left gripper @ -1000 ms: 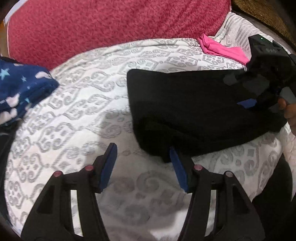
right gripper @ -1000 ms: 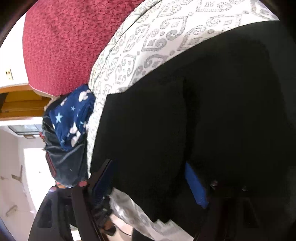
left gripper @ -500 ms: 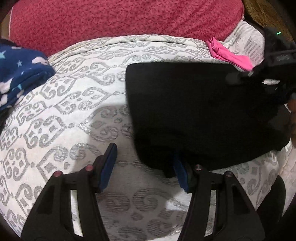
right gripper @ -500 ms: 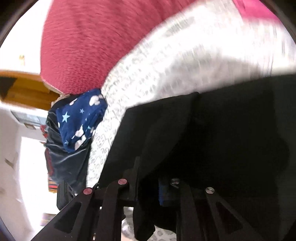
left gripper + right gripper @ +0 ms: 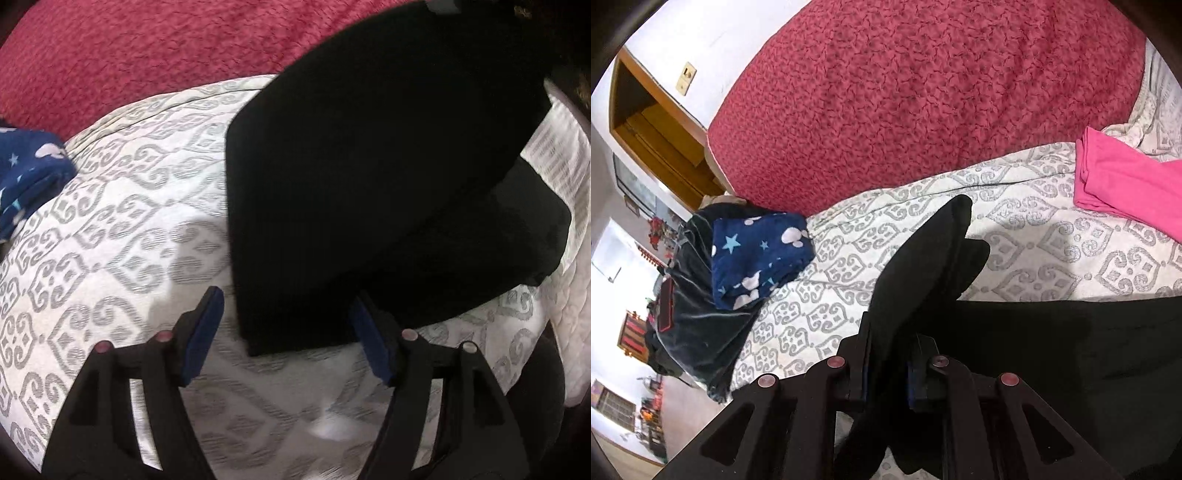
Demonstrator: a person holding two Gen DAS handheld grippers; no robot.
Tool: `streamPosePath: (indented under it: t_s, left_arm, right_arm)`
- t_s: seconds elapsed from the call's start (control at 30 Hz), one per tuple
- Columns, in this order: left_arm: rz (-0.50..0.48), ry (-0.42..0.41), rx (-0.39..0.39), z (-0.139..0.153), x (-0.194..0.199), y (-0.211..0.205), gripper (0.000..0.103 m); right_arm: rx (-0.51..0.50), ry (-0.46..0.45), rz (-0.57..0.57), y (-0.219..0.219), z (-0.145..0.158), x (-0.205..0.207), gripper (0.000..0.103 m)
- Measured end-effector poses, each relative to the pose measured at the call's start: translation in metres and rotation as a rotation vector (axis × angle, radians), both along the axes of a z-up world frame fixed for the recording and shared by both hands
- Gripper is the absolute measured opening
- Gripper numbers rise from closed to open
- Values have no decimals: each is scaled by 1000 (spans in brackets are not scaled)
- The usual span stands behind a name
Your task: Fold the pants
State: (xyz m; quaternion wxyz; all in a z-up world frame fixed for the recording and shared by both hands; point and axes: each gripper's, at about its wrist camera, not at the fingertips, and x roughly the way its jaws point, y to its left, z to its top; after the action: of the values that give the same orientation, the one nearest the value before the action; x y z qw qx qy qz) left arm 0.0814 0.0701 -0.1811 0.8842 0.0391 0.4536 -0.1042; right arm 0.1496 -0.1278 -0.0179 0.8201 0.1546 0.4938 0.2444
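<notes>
The black pants [image 5: 369, 177] lie on the patterned white bedspread [image 5: 122, 229], with one end lifted high at the upper right. My left gripper [image 5: 286, 328] hovers low over their near corner. Its jaws are opening, and the corner lies between the blue pads [image 5: 201, 332] without being pressed. In the right wrist view my right gripper [image 5: 886, 354] is shut on a fold of the black pants [image 5: 923, 266], which rises above the bed, while the rest of the cloth hangs down to the right.
A dark red blanket [image 5: 923, 92] covers the far side of the bed. A folded navy garment with stars [image 5: 757, 258] lies on a dark pile at the left edge. A pink garment [image 5: 1123, 184] rests at the right. A wooden shelf [image 5: 653, 125] stands beyond the bed.
My right gripper has shut on the pants' edge and risen, pulling that end up off the bed. My left gripper has shifted nearer the near corner and its jaws stand wider.
</notes>
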Motion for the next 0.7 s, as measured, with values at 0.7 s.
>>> streamPosePath:
  t_s: [0.7]
  left_arm:
    - [-16,-49,112,-1,-16,-5,47]
  right_arm:
    - [9,141,-161,-86,-44,-17,13]
